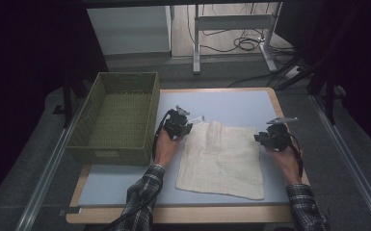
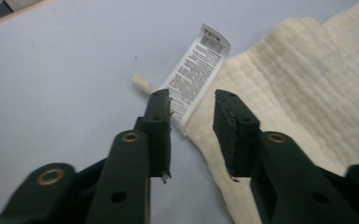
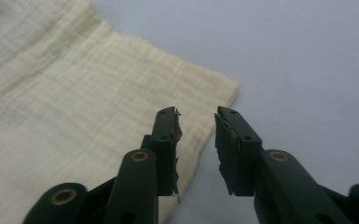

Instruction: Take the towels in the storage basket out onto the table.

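The cream cloth (image 1: pixel 221 159) is lying flat on the worktop (image 1: pixel 236 103); the left claw (image 2: pixel 192 100) is gaping over its tagged far corner; the right claw (image 3: pixel 198 116) is hovering open at the opposite far corner, equally near; neither is gripping anything.

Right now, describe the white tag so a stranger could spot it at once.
On the pale blue table, beside the green basket, lies a cream cloth. At its far left corner a care label sticks out: the one smooth white strip printed with text and a barcode.
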Demonstrator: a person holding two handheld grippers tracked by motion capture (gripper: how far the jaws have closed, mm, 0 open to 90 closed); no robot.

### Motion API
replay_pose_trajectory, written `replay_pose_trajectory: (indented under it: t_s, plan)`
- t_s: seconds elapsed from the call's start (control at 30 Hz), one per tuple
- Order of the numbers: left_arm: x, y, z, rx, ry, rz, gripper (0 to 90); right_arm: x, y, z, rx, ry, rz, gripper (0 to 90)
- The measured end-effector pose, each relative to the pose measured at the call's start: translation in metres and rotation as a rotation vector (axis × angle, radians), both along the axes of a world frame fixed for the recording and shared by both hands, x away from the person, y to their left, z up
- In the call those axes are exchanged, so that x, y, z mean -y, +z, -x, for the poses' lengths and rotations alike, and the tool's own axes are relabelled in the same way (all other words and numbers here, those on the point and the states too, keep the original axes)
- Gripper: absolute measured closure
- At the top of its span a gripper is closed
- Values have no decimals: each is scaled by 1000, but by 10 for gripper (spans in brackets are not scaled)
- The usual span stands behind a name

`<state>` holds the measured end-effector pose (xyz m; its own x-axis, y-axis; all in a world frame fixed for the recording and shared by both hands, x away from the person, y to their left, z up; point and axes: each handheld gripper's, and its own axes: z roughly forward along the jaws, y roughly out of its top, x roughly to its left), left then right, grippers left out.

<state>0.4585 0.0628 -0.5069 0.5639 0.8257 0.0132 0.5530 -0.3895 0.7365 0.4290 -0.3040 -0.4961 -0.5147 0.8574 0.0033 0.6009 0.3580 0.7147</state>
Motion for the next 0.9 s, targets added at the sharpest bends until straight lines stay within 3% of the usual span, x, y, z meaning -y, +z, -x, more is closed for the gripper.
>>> replay_pose_trajectory:
  t_s: [0.1, 0.17, 0.37, 0.53, 0.63, 0.7, 0.73, 0.83, 0.9]
  plan:
    - [5, -1, -9, -12, -22, 18, 610, 1, 3, -6, 10, -10, 1, 618]
    - [9, -4, -14, -13, -24, 3, 585, 0, 3, -12, 15, -11, 6, 617]
    - [13, -13, -29, -22, -11, -34, 585, 1, -4, -27, -3, -22, 22, 710]
    - [13, -23, -37, -34, 0, -42, 532, 3, -11, -41, 8, -23, 11, 701]
    - [11, -27, -39, -24, -7, -15, 505, 0, -14, -48, 21, -22, 34, 651]
    - [9, -29, -41, -39, -17, 16, 505, -3, -17, -52, 19, -11, 50, 639]
    - [7, -30, -41, -57, -32, 51, 555, -5, -19, -55, 5, 2, 64, 656]
    - [7, -31, -40, -62, -55, 75, 689, -9, -20, -55, -13, 6, 31, 820]
    - [8, -30, -40, -80, -80, 87, 832, -11, -19, -55, -26, 9, 32, 857]
